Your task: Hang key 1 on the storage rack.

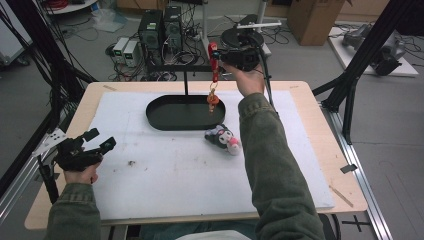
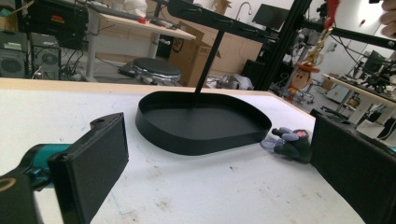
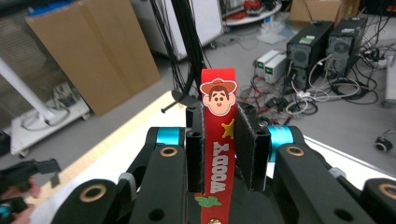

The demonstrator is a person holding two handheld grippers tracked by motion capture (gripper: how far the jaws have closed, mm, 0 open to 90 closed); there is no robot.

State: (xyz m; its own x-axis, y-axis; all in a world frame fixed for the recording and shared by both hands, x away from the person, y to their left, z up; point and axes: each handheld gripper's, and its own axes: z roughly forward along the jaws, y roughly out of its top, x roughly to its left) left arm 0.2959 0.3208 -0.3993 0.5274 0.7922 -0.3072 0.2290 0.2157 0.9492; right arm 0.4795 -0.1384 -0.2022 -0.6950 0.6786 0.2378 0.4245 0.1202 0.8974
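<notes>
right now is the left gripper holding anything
No, the left gripper is open, its two black jaws spread wide apart over the bare white mat with nothing between them.

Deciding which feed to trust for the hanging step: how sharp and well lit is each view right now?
High view: even light, soft shadows, the red strap small and slightly soft. Left gripper view: the black tray is sharp, but the dangling charm sits against bright background and reads blurry. Right gripper view: the strap between the jaws is crisp, its print legible; no glare.

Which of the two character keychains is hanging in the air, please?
The red Woody strap keychain, clamped in the right claw; the black plush keychain lies on the white mat.
</notes>
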